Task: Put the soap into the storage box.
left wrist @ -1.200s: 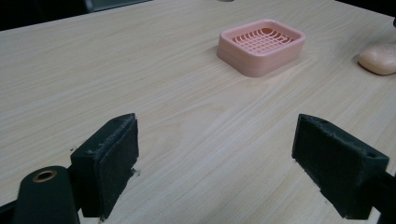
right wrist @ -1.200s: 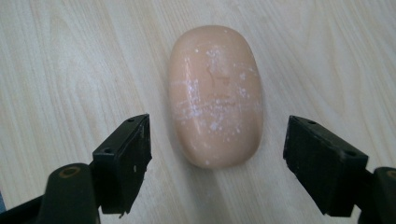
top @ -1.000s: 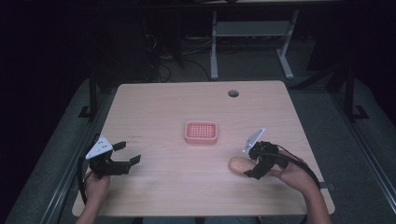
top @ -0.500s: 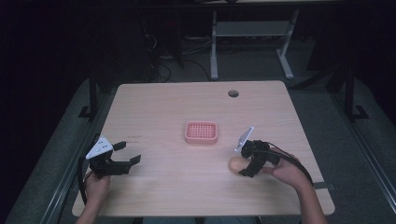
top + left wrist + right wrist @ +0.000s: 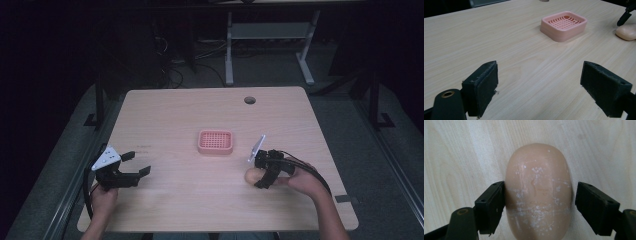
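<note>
A pale peach soap bar (image 5: 537, 192) lies flat on the wooden table (image 5: 200, 210), at the front right in the high view (image 5: 250, 175). My right gripper (image 5: 540, 205) comes down over it with one jaw on each side. The left jaw touches the soap and the right jaw stands a small gap off. In the high view the right gripper (image 5: 261, 179) covers part of the bar. A pink slotted soap dish (image 5: 215, 142) sits empty at the table's middle. My left gripper (image 5: 138, 163) hovers open near the front left, its jaws (image 5: 539, 85) wide apart over bare wood.
A round cable hole (image 5: 249, 100) sits near the table's far right. The left gripper view shows the dish (image 5: 559, 35), the soap (image 5: 627, 32) and a jaw tip of the other gripper (image 5: 624, 18). Dark floor and desk legs lie beyond the table.
My right gripper has moved left and down onto the soap bar, so its jaws now straddle it. The left gripper has stayed where it was.
</note>
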Demonstrator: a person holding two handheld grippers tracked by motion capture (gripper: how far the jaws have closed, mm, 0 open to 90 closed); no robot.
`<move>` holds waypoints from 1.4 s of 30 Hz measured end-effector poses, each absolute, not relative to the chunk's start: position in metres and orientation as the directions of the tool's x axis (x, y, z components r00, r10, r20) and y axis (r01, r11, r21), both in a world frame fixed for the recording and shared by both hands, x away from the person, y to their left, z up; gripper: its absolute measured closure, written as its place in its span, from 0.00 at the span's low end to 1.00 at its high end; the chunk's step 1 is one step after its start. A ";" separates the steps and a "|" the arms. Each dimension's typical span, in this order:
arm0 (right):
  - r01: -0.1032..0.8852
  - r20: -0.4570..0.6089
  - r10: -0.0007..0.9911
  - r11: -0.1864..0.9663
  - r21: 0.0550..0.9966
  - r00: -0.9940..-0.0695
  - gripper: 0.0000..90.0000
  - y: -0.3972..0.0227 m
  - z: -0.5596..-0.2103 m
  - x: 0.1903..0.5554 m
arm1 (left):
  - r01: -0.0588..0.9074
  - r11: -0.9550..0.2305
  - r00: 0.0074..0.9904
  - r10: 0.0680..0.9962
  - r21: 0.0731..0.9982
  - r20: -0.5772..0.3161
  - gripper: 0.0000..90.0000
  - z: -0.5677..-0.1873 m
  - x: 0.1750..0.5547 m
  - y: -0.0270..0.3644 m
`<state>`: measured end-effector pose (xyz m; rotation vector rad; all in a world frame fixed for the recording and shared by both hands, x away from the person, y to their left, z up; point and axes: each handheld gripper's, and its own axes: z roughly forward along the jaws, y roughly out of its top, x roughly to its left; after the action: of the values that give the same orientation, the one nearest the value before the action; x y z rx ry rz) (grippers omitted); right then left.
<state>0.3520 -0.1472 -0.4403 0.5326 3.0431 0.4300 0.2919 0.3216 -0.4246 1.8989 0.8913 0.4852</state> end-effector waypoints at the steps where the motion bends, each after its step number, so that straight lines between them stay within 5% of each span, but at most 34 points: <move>1: 0.330 0.027 0.335 0.905 0.270 -0.942 0.27 -0.147 -0.441 0.352 | 0.379 -0.280 0.654 0.755 0.882 -0.042 0.16 -0.425 0.292 0.321; 30: 0.274 0.012 0.279 0.935 0.224 -0.960 0.36 -0.139 -0.442 0.351 | 0.381 -0.275 0.653 0.756 0.883 -0.046 0.16 -0.425 0.292 0.321; 42: 0.281 0.000 0.294 0.914 0.293 -0.956 0.36 -0.143 -0.421 0.360 | 0.382 -0.273 0.651 0.757 0.883 -0.048 0.16 -0.424 0.292 0.321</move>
<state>0.3602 -0.1431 -0.4214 0.4559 3.0294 0.4538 0.2916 0.3214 -0.4243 1.8881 0.8994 0.4802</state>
